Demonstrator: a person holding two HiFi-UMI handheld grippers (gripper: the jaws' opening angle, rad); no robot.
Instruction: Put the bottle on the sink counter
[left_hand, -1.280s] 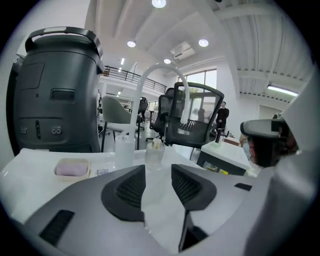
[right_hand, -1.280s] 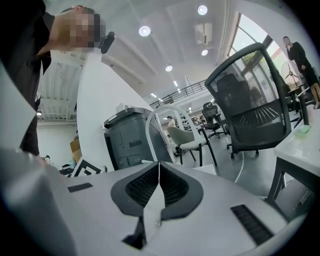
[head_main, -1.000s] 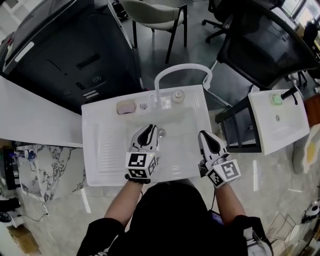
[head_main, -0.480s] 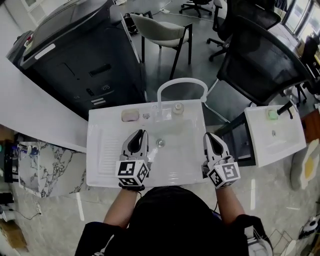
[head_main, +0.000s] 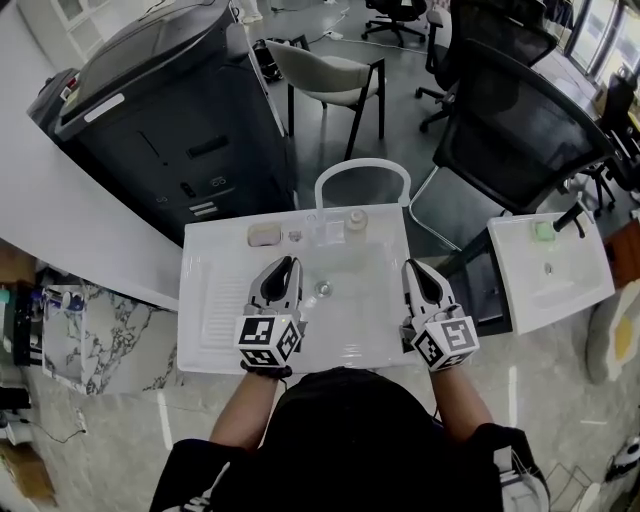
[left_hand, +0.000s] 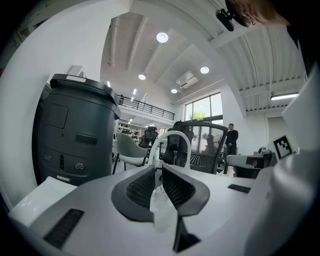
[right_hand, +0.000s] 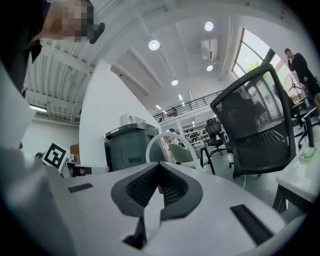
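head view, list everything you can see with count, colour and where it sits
sink: 1, white, centre
faucet: 1, white arch, sink's back
bottle: 1, pale, back ledge right of faucet
soap: 1, pinkish, back ledge left of faucet
printer: 1, dark grey, upper left
beige chair: 1, top centre
black mesh chair: 1, upper right
second sink: 1, white, right
left gripper: 1, white, shut, over basin
right gripper: 1, white, shut, at sink's right edge

Left claw (head_main: 285, 264), right claw (head_main: 413, 268): both closed.
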